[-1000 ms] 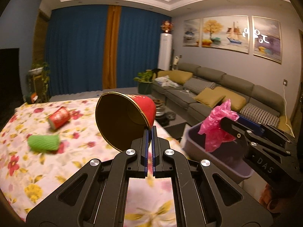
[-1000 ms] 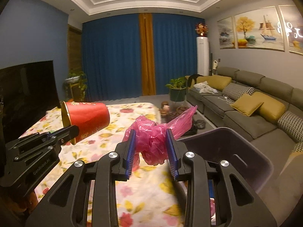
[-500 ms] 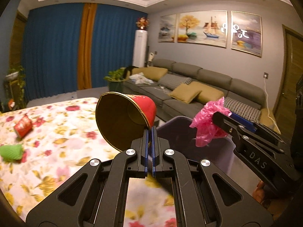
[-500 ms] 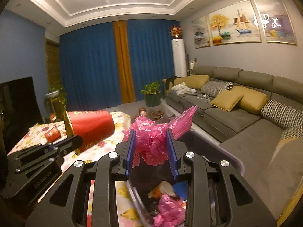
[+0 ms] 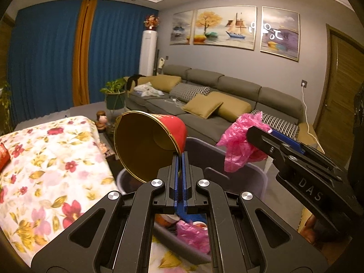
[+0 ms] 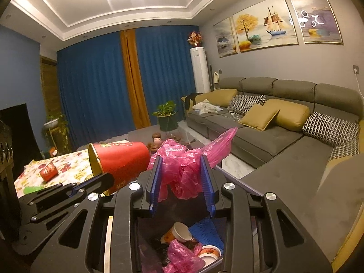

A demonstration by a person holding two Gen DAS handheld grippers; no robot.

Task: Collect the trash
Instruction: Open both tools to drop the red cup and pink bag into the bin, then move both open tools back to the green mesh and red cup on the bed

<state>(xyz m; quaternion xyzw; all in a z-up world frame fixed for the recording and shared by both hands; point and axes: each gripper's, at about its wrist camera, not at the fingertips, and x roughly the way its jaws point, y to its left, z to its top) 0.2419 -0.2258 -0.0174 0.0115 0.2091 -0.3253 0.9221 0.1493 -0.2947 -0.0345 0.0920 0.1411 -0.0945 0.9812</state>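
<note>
Above the grey plastic bin (image 5: 236, 177) beside the floral surface's (image 5: 45, 159) edge: left hand-held gripper (image 5: 180, 159) pinching red paper cup's (image 5: 150, 143) rim; right hand-held gripper (image 6: 182, 177) clamping crumpled pink plastic bag (image 6: 184, 166). Risk: light bag may cling to pads, drifting outside bin.

The left gripper (image 5: 181, 159) is pressed together, its two blue pads almost touching, and it pinches the rim of a red paper cup (image 5: 147, 143) that lies tilted on its side. The right gripper (image 6: 182, 177) is partly closed; its blue pads squeeze a crumpled pink plastic bag (image 6: 184, 166) between them. Both grippers are held up side by side, near each other.
</note>
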